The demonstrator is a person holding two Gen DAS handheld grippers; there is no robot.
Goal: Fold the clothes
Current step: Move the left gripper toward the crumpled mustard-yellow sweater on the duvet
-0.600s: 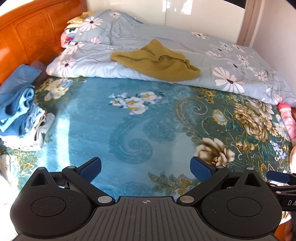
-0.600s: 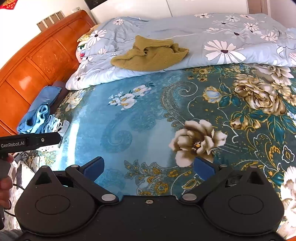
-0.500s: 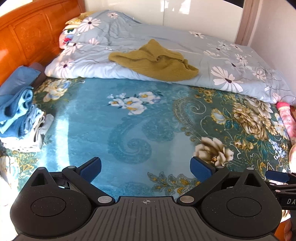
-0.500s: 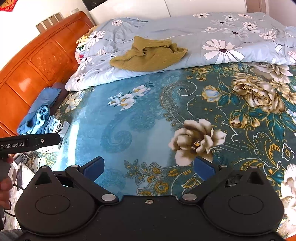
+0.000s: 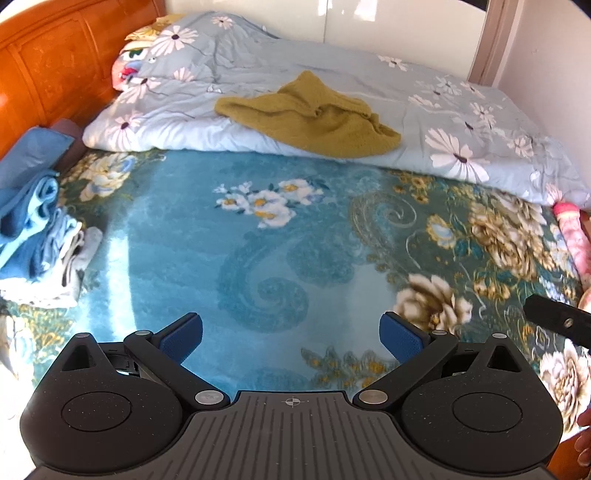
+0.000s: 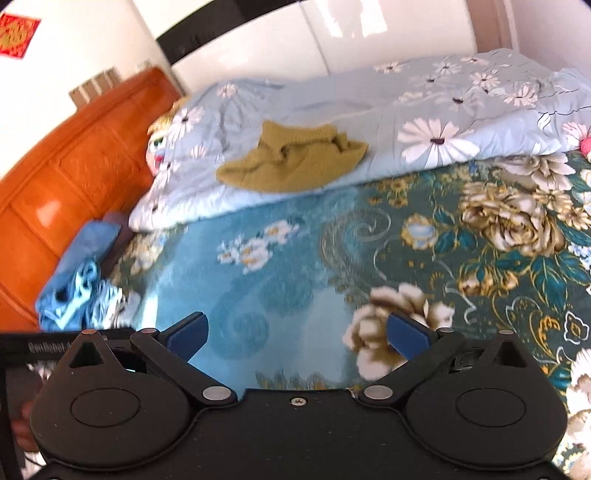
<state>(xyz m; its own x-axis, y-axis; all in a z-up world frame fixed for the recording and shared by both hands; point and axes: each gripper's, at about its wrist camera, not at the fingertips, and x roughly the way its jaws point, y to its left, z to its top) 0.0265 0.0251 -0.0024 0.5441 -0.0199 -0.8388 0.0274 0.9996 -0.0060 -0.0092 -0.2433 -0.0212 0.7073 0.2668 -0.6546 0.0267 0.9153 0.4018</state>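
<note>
A crumpled mustard-yellow knit garment (image 5: 314, 112) lies on the folded floral quilt (image 5: 461, 122) at the far side of the bed; it also shows in the right wrist view (image 6: 291, 158). My left gripper (image 5: 291, 338) is open and empty, low over the blue floral bedspread (image 5: 258, 240), well short of the garment. My right gripper (image 6: 299, 338) is open and empty too, over the same bedspread (image 6: 295, 258). A pile of blue folded clothes (image 5: 33, 236) sits at the left edge, also seen in the right wrist view (image 6: 77, 284).
An orange wooden headboard (image 5: 55, 62) runs along the left. A pink item (image 5: 576, 236) lies at the bed's right edge. The right gripper's body (image 5: 557, 321) pokes in at the left view's right side. White wall panels (image 6: 388, 33) stand behind the bed.
Both grippers have moved forward toward the quilt and the yellow garment; the right wrist view has tilted up and blurred. Both stay open and empty.
</note>
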